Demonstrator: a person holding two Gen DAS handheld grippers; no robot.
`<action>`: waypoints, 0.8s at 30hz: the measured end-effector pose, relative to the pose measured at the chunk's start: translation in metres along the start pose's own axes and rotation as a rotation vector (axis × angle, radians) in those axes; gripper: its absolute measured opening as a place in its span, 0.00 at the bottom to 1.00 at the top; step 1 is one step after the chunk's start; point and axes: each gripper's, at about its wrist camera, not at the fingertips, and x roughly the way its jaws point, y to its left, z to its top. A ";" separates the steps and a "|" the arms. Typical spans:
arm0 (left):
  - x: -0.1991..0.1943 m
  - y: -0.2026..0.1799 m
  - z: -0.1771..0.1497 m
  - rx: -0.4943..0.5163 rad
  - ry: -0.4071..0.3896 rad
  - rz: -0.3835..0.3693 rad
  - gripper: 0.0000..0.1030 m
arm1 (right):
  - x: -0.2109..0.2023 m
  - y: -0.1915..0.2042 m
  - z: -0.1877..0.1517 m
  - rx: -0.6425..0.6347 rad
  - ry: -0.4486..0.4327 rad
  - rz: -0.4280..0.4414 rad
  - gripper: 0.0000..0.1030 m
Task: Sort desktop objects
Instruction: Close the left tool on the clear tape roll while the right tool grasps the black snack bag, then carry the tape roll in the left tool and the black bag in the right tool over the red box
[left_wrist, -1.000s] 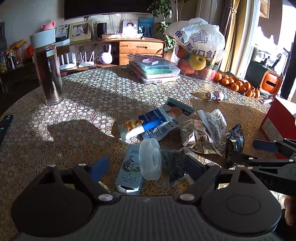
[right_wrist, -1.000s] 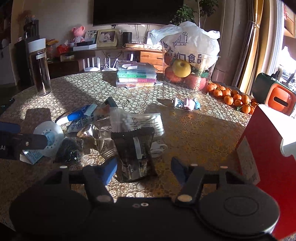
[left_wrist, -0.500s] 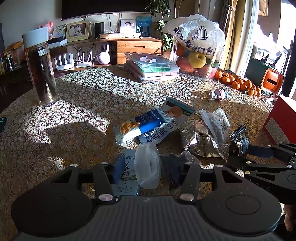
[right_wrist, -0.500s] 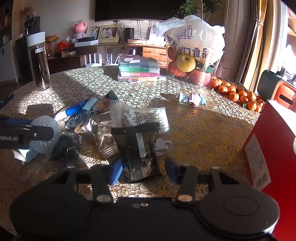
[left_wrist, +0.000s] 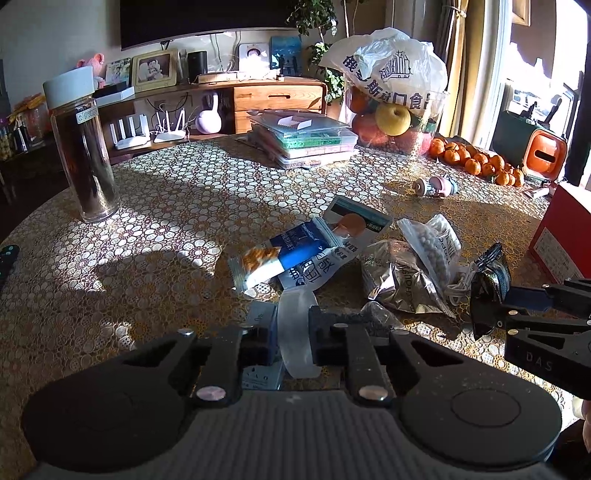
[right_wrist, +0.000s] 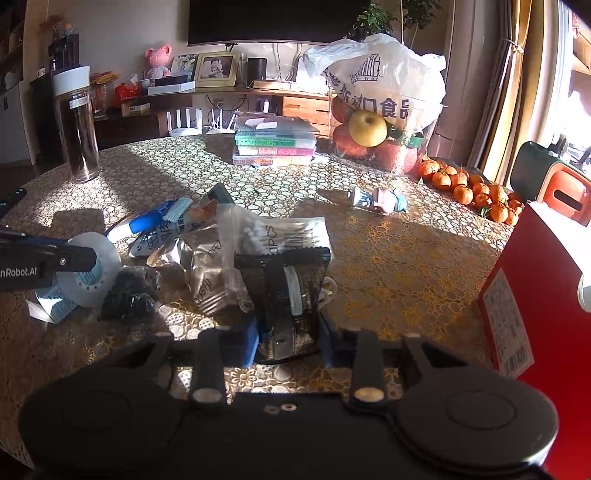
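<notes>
A white tape roll (left_wrist: 295, 334) stands on edge near the table's (left_wrist: 177, 199) front edge, clamped between the left gripper's (left_wrist: 291, 332) nearly closed jaws. Just beside it to the right, a black mesh packet (right_wrist: 286, 291) stands between the right gripper's (right_wrist: 288, 341) closing jaws, whose pads press its sides. Behind both lie a silver foil bag (left_wrist: 402, 284), a cotton-swab bag (right_wrist: 284, 232) and blue-and-white packets (left_wrist: 295, 254).
</notes>
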 end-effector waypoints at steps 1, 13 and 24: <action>0.000 0.000 0.001 0.001 0.003 0.000 0.16 | -0.001 -0.001 0.000 0.000 -0.003 -0.002 0.31; -0.034 -0.006 0.008 -0.031 -0.017 -0.040 0.14 | -0.040 -0.014 0.000 0.034 -0.036 -0.002 0.31; -0.083 -0.040 0.015 -0.025 -0.034 -0.161 0.11 | -0.110 -0.036 0.002 0.050 -0.082 0.018 0.31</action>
